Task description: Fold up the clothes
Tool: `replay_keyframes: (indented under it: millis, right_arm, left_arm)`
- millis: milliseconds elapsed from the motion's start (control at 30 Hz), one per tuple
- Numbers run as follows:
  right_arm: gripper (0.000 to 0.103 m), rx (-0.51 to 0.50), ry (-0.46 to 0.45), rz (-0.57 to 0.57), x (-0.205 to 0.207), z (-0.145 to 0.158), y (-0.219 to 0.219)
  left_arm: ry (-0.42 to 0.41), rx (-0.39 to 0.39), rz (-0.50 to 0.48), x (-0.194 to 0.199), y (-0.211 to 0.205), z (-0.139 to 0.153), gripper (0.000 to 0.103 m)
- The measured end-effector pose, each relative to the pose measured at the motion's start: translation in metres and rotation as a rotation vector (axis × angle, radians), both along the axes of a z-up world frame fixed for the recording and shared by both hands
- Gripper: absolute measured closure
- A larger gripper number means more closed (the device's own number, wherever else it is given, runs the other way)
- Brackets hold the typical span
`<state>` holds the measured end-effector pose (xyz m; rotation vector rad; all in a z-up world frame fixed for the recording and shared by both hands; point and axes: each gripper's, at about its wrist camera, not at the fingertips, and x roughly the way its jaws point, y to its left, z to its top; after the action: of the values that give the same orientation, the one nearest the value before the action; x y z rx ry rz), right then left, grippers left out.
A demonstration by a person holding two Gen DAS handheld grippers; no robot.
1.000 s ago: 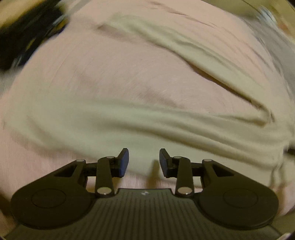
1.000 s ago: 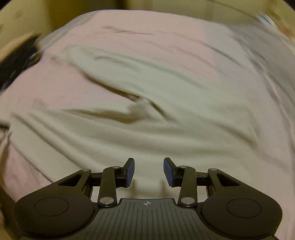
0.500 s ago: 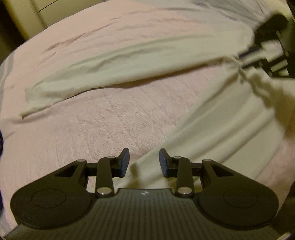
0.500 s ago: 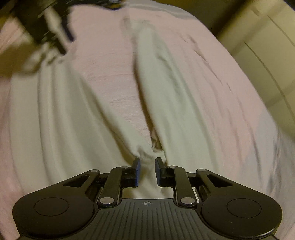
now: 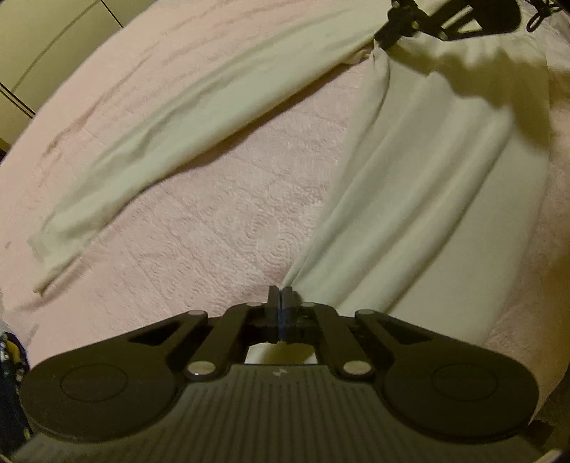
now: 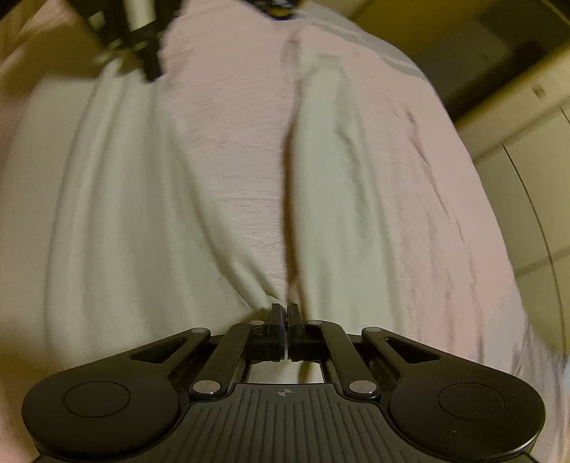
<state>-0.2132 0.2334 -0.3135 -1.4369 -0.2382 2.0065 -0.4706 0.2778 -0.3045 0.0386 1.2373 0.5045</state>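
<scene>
A cream long-sleeved garment (image 5: 427,185) lies spread on a pink quilted bedspread (image 5: 221,213). Its sleeve (image 5: 171,124) stretches to the left. My left gripper (image 5: 280,290) is shut on the garment's edge at its lower hem side. My right gripper (image 6: 286,307) is shut on the cloth where sleeve (image 6: 331,171) and body (image 6: 117,199) meet. The right gripper also shows in the left wrist view (image 5: 388,34) at top right, pinching the cloth. The left gripper shows blurred in the right wrist view (image 6: 149,67) at top left.
Pale cupboard fronts (image 5: 46,42) stand beyond the bed on the left, and also show in the right wrist view (image 6: 534,124). A dark patterned item (image 5: 9,359) lies at the bed's left edge. The bed's edge drops away at lower right (image 5: 545,374).
Both grippers went from open to shut on the garment. The left one closed on the hem edge; the right one finished closing at the sleeve junction. Both views swung across the bed.
</scene>
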Motion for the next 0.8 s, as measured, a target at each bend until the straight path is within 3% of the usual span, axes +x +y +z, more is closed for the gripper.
replay_keyframes:
  millis: [100,167,200,233,300,333,400,433,467,500,533,633,800]
  right_arm:
    - [0.102,-0.022,0.079,-0.077,0.008,0.012,0.006]
    - [0.098,-0.089,0.084,-0.066,0.008,0.015,0.009]
    - [0.091,-0.093,0.071,-0.044,0.007,0.014,0.006]
    - [0.075,-0.096,0.059,-0.023,0.006,0.013,0.002]
    - [0.055,-0.092,0.037,0.016,0.003,0.011,-0.003]
    - [0.055,-0.091,0.036,0.027,0.003,0.01,-0.003]
    - [0.056,-0.091,0.034,0.05,0.002,0.009,-0.004]
    - [0.062,-0.091,0.033,0.061,0.001,0.009,-0.005]
    - [0.071,-0.095,0.026,0.074,0.0,0.007,-0.004]
    - [0.09,-0.109,0.007,0.088,-0.002,0.004,-0.003]
    - [0.103,-0.117,-0.003,0.102,-0.004,0.002,-0.002]
    - [0.103,-0.103,0.034,0.106,-0.003,0.006,0.002]
    - [0.103,-0.084,0.144,-0.043,0.006,0.019,0.028]
  left_arm:
    - [-0.012,0.016,-0.003,-0.002,-0.001,0.002,0.103]
    - [-0.021,0.026,-0.005,-0.003,-0.002,0.004,0.103]
    - [-0.023,0.028,-0.005,-0.003,-0.002,0.004,0.103]
    - [-0.022,0.027,-0.004,-0.003,-0.002,0.004,0.103]
    - [-0.02,0.031,-0.003,-0.001,-0.004,0.005,0.102]
    - [-0.02,0.032,-0.004,-0.001,-0.003,0.004,0.102]
    - [-0.018,0.03,-0.009,0.0,-0.003,0.003,0.102]
    - [-0.013,0.027,-0.014,0.0,-0.003,0.001,0.102]
    - [-0.007,0.024,-0.02,0.0,-0.004,-0.001,0.103]
    - [-0.001,0.026,-0.033,0.0,-0.005,-0.002,0.103]
    - [0.005,0.036,-0.051,0.0,-0.007,-0.003,0.103]
    - [-0.003,0.067,-0.064,-0.003,-0.013,0.0,0.103]
    - [-0.008,0.13,-0.015,-0.009,-0.007,0.004,0.103]
